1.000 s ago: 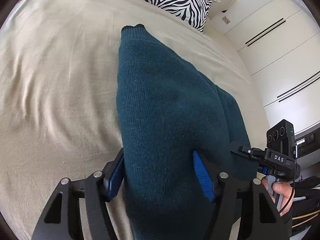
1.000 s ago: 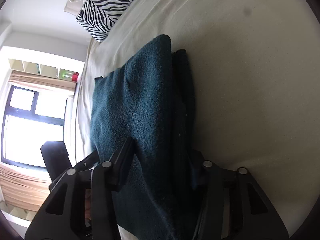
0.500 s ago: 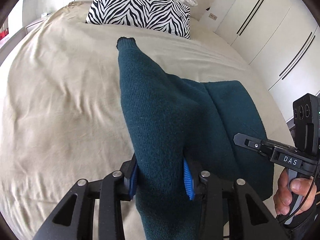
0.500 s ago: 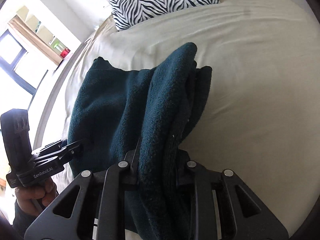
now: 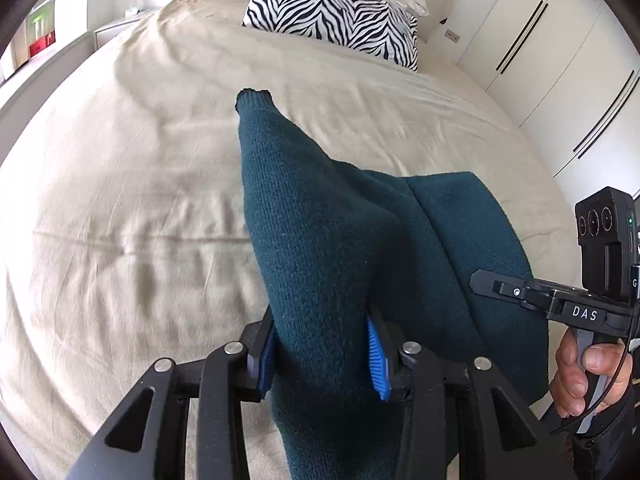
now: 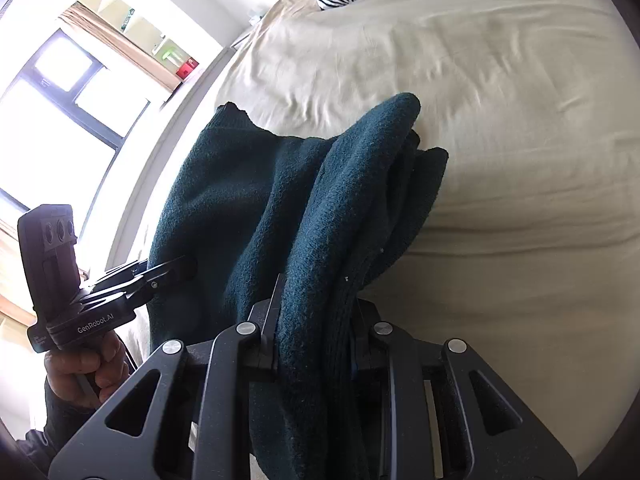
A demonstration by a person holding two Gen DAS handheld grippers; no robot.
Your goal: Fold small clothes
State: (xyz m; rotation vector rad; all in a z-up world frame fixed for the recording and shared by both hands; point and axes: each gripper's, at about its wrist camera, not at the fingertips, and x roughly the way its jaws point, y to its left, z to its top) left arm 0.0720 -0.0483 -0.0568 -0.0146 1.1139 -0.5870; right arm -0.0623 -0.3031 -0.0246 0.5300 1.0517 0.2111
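Left gripper (image 5: 322, 354) at 6 o'clock of its view, blue pads (image 5: 378, 354) clamped on a bunched fold of the dark teal sweater (image 5: 320, 240); right gripper (image 6: 314, 340) likewise pinched tight on a thick gathered edge, both having just closed down onto the fabric. Sweater stretches between them, lifted over the beige bed sheet (image 5: 120, 200), cuff end toward 12. Zebra pillow (image 5: 336, 16) far at 12, white wardrobe (image 5: 560, 60) at 2.

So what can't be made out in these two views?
- Teal sweater: lower part cut off by the bottom edge, both views.
- Right gripper pads: buried in bunched fabric, right wrist view.
- Bed under the sweater: hidden.
- Windowsill items: too small.
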